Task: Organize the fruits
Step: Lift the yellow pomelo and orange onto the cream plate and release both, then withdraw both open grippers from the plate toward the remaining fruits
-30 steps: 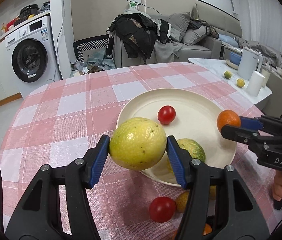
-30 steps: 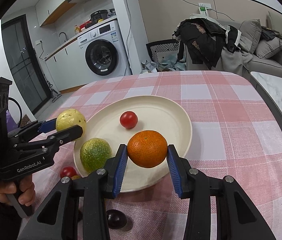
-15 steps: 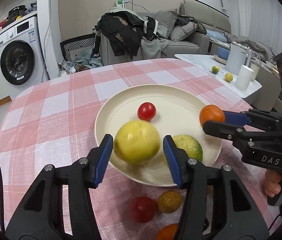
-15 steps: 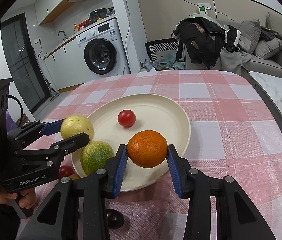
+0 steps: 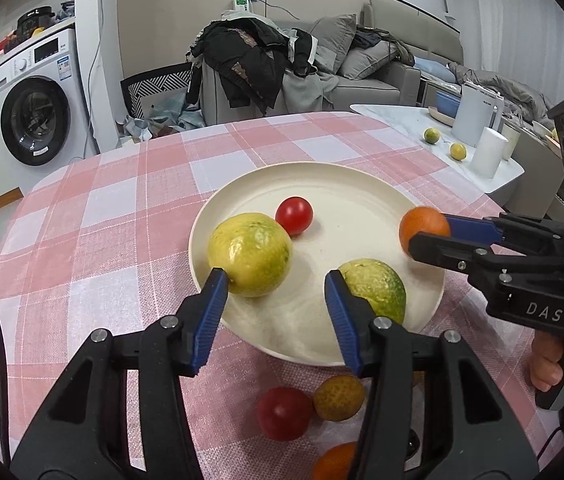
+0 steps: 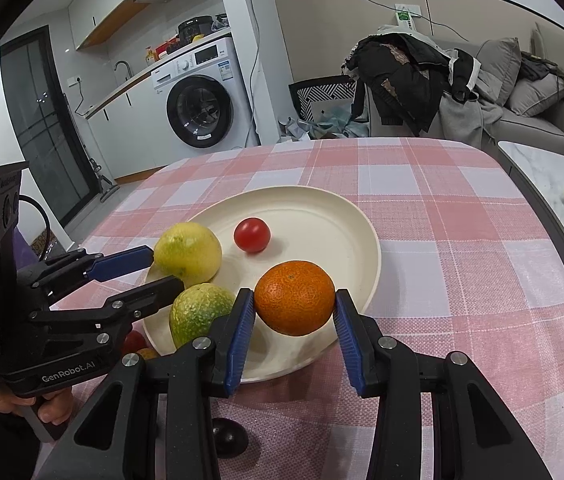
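Observation:
A cream plate (image 5: 366, 200) sits on the pink checked tablecloth and holds a red tomato (image 5: 294, 215), a yellow fruit (image 5: 250, 254) and a green-yellow fruit (image 5: 376, 286). My left gripper (image 5: 276, 304) is open; the yellow fruit rests on the plate against its left pad. My right gripper (image 6: 294, 324) is shut on an orange (image 6: 295, 297) and holds it over the plate's near right rim; it also shows in the left wrist view (image 5: 422, 226). In the right wrist view the plate (image 6: 322, 208), tomato (image 6: 252, 234), yellow fruit (image 6: 188, 253) and green-yellow fruit (image 6: 198, 312) show too.
On the cloth in front of the plate lie a red tomato (image 5: 284, 413), a small yellow-brown fruit (image 5: 339, 397), an orange fruit (image 5: 334, 462) and a dark fruit (image 6: 228, 438). A side table (image 5: 402, 120) with cups and two small fruits stands to the right.
My left gripper carried the yellow fruit down onto the plate and opened, letting it go. My right gripper kept its hold on the orange and barely moved.

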Demonstrator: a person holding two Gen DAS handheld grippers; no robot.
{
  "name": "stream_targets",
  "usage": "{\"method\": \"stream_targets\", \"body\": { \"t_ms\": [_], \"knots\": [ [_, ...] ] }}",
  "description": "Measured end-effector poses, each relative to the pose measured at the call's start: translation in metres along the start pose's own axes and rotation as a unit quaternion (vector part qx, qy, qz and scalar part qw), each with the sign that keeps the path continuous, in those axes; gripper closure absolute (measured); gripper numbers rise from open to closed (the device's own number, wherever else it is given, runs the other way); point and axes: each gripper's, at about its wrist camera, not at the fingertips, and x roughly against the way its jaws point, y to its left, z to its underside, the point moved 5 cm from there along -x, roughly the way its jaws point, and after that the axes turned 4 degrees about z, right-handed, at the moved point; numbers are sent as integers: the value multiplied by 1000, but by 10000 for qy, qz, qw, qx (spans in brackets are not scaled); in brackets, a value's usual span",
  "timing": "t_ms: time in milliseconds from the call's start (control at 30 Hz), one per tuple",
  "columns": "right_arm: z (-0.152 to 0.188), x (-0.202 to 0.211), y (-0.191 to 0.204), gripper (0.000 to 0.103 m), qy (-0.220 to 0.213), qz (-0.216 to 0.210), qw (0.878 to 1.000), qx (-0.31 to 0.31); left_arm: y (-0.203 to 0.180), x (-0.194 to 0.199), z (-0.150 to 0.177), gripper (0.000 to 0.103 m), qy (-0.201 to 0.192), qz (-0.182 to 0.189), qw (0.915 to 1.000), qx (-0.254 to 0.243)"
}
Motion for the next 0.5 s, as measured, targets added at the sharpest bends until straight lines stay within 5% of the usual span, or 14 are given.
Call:
{"method": "stream_targets", "body": {
  "t_ms": [167, 333, 500],
  "knots": [
    [1, 4, 0, 61, -82, -28, 10000, -25, 3, 11, -1, 53, -90, 7, 10000, 40],
    [-1, 11, 1, 52, -229, -55, 9997, -38, 4, 32, -2, 21, -334, -291, 9990, -39],
    [-2, 17, 2, 32, -163, 117, 9998, 76, 7, 57, 0, 13, -389, -70, 9991, 120]
  ]
}}
